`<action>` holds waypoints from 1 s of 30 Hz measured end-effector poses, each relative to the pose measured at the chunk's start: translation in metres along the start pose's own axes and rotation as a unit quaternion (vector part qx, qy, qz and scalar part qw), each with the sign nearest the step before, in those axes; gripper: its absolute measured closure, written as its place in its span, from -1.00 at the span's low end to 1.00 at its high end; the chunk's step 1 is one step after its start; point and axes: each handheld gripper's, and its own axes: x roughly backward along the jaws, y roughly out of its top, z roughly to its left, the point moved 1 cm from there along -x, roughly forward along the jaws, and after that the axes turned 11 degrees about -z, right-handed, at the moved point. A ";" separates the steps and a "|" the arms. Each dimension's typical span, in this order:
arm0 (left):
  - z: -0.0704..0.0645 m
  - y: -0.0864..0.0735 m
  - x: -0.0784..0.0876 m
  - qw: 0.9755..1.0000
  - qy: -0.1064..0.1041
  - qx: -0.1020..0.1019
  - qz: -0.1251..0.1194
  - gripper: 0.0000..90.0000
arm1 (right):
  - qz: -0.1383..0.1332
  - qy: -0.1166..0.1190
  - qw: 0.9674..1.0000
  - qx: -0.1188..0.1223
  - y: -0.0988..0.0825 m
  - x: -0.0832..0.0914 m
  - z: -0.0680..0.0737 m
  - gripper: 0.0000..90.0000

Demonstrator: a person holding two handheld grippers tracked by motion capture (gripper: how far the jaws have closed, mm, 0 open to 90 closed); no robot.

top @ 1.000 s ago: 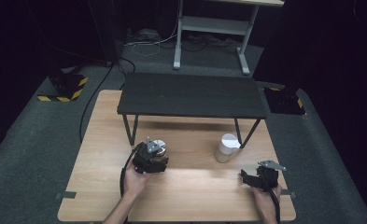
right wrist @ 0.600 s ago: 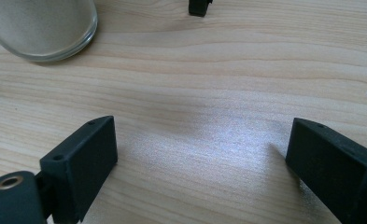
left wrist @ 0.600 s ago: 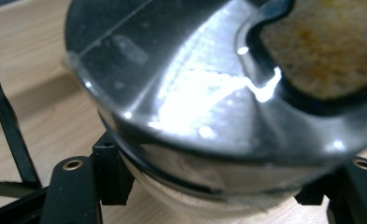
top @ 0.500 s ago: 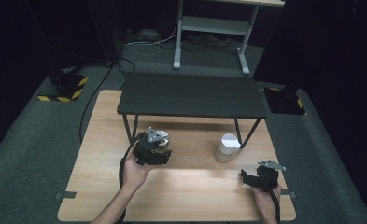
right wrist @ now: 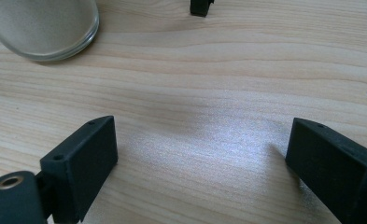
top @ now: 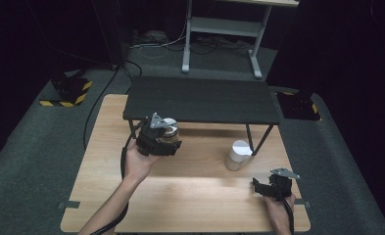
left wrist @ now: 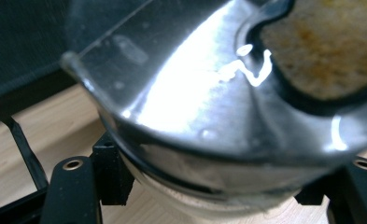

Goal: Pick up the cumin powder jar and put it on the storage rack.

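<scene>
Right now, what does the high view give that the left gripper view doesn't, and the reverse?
High view alone: the right gripper with open jaws low over the table, and the white-lidded cylinder by a shelf leg. Left gripper view alone: the jar's shiny lid up close, brownish contents behind it, jaws pressed on both sides. Both: the left gripper holding that jar, the wooden table, the black shelf.

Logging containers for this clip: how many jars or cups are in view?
2. One jar is clamped in the left gripper, lifted near the black shelf's front edge. One white-topped cup stands on the table by the shelf's right legs.
</scene>
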 end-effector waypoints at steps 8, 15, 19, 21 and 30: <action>0.005 0.021 0.008 1.000 -0.003 0.000 -0.007 -0.31 | 0.000 0.000 1.000 -0.001 0.000 0.000 0.000 -0.81; 0.011 0.040 0.011 1.000 0.004 0.004 -0.018 -0.31 | 0.000 0.000 1.000 -0.001 0.000 0.000 0.000 -0.81; 0.016 0.049 0.009 1.000 0.010 0.017 -0.022 -0.31 | 0.000 0.000 1.000 -0.001 0.000 0.000 0.000 -0.81; 0.017 0.054 0.008 0.999 0.017 0.017 -0.021 -0.31 | 0.000 0.000 1.000 -0.001 0.000 0.000 0.000 -0.81; 0.025 0.070 -0.005 0.998 0.046 0.027 -0.019 -0.31 | 0.000 0.000 1.000 -0.002 0.000 0.000 0.000 -0.81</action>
